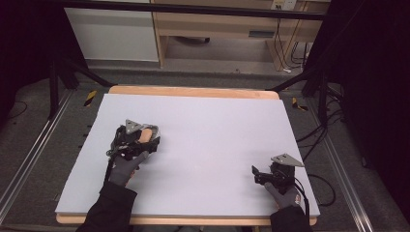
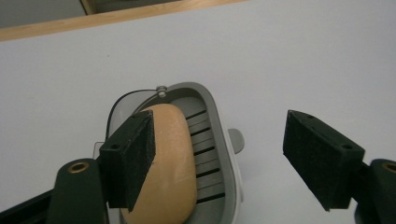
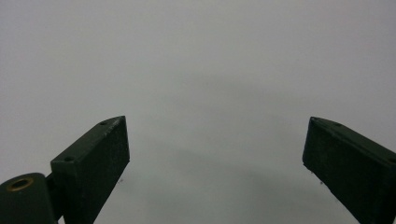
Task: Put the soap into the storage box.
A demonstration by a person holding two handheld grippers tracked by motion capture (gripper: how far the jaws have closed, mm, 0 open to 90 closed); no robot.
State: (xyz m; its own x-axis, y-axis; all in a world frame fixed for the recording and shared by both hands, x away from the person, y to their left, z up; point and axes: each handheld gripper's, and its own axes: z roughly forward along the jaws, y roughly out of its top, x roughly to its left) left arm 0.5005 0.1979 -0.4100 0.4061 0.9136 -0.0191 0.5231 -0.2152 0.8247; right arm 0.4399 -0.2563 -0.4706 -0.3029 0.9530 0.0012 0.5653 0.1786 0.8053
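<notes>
1. The left gripper [image 2: 219, 163] has its jaws parted and gripping nothing; 1 pad stands against the near side of the soap bar [image 2: 170, 163], the other well clear over bare tabletop [image 2: 303, 60].
2. The soap bar lies in the grey soap dish [image 2: 219, 126], on the slatted floor, at the left part of the tabletop in the high view [image 1: 140, 137].
3. The bar's long axis runs along the dish's length, pointing away from the left gripper's camera toward the far rim.
4. Risk: that near pad could drag the bar or tip the light dish if the hand lifts crookedly.
5. The right gripper [image 3: 215, 163] rests with jaws spread wide, empty, over bare tabletop near the right front corner [image 1: 278, 174].
</notes>
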